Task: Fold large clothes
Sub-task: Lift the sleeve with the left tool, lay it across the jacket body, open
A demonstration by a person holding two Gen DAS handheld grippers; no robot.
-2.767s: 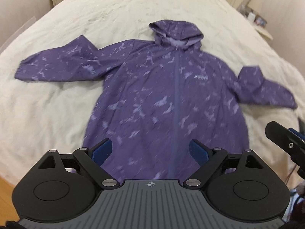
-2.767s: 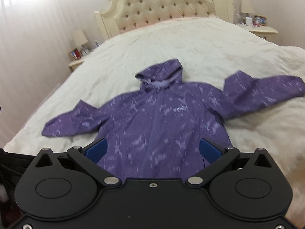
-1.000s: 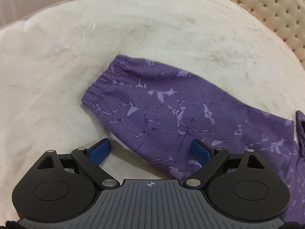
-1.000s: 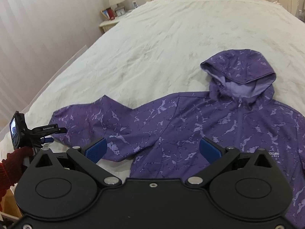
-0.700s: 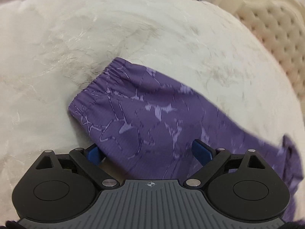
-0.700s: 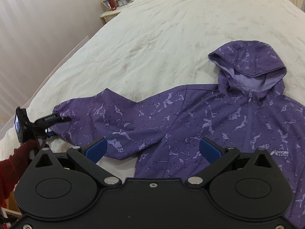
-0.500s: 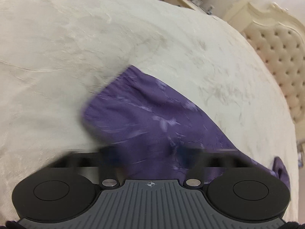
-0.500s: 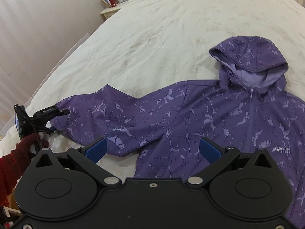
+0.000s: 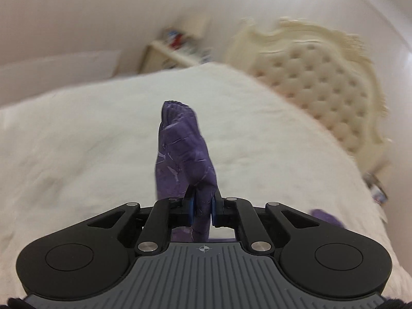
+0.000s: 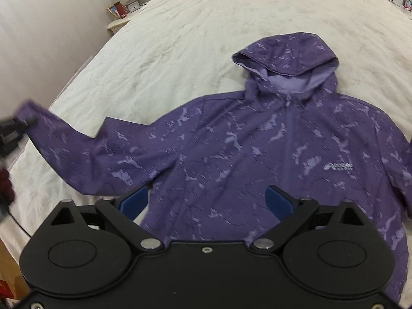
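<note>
Garment: we saw a purple hooded zip-up jacket with a pale marbled print (image 10: 257,154) lying front up on a cream quilted bedspread (image 10: 180,25), its body flat and its hood (image 10: 285,56) pointing toward the far end of the bed.

Left gripper: our black two-finger left gripper with blue pads (image 9: 202,208) was closed tight on the jacket's sleeve cuff (image 9: 182,149), with the fabric bunched between the pads and standing up past the fingertips (the gathered cuff edge was at the top).

Sleeve seen from the right wrist: the same sleeve (image 10: 67,144) rose off the bedspread toward the left edge of the view, where the left gripper (image 10: 15,126) held its end; this part was blurred, so we could not make out the pads there.

Hand: a dark red sleeve or glove (image 10: 5,182) showed at the far left edge, below that gripper.

Right gripper: our black right gripper with blue pads (image 10: 208,200) hovered over the lower part of the jacket's body, its jaws wide and closing slightly, with the pads clear of the cloth as far as we could tell.

Logo: a small pale chest logo (image 10: 340,166) sat on the right side of the view.

Surroundings: a cream tufted headboard (image 9: 316,85) and a pale bedside table (image 9: 170,56) stood behind the bed, both blurred in the left wrist view.
</note>
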